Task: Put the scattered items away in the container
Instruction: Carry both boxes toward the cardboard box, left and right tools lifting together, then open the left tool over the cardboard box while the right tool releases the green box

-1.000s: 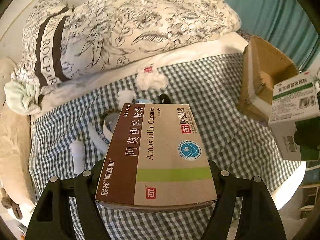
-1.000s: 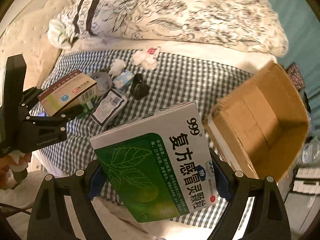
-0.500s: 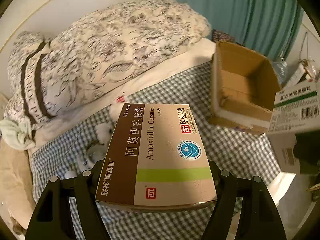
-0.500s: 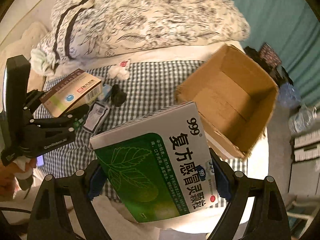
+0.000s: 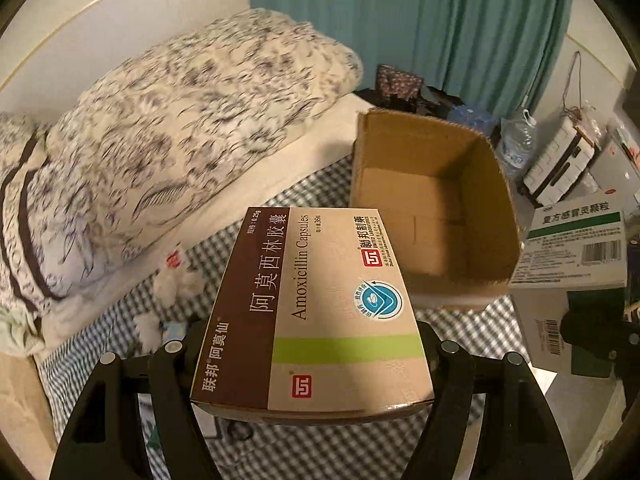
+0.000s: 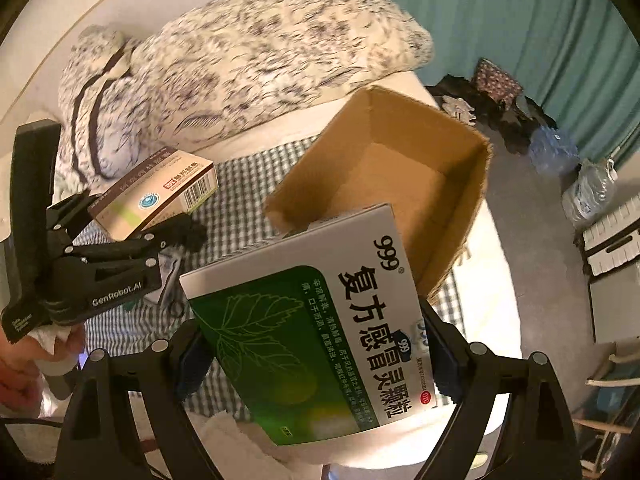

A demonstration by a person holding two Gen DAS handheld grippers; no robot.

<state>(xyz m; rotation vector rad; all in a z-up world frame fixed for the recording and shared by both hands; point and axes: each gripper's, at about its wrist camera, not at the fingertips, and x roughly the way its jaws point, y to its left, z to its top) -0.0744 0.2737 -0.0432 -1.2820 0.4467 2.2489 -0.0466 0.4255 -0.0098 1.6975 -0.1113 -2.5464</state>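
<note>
My left gripper [image 5: 312, 344] is shut on a brown and beige amoxicillin box [image 5: 320, 312], held above the checked bedspread, just left of the open cardboard box [image 5: 436, 208]. My right gripper [image 6: 316, 344] is shut on a green and white 999 medicine box [image 6: 320, 332], held at the near edge of the cardboard box [image 6: 400, 184]. The left gripper [image 6: 132, 236] with the amoxicillin box [image 6: 156, 196] shows at the left of the right wrist view. The 999 box [image 5: 576, 244] shows at the right of the left wrist view. The cardboard box looks empty inside.
A flowered duvet [image 5: 180, 128] is piled at the back of the bed. Small white wads [image 5: 172, 280] and other items lie on the checked spread [image 5: 320, 184], partly hidden. Bags and bottles [image 6: 560, 156] sit on the floor by the teal curtain [image 5: 400, 20].
Both grippers have swung right toward the cardboard box, each still holding its medicine box. The cardboard box now looms larger and nearer in both views.
</note>
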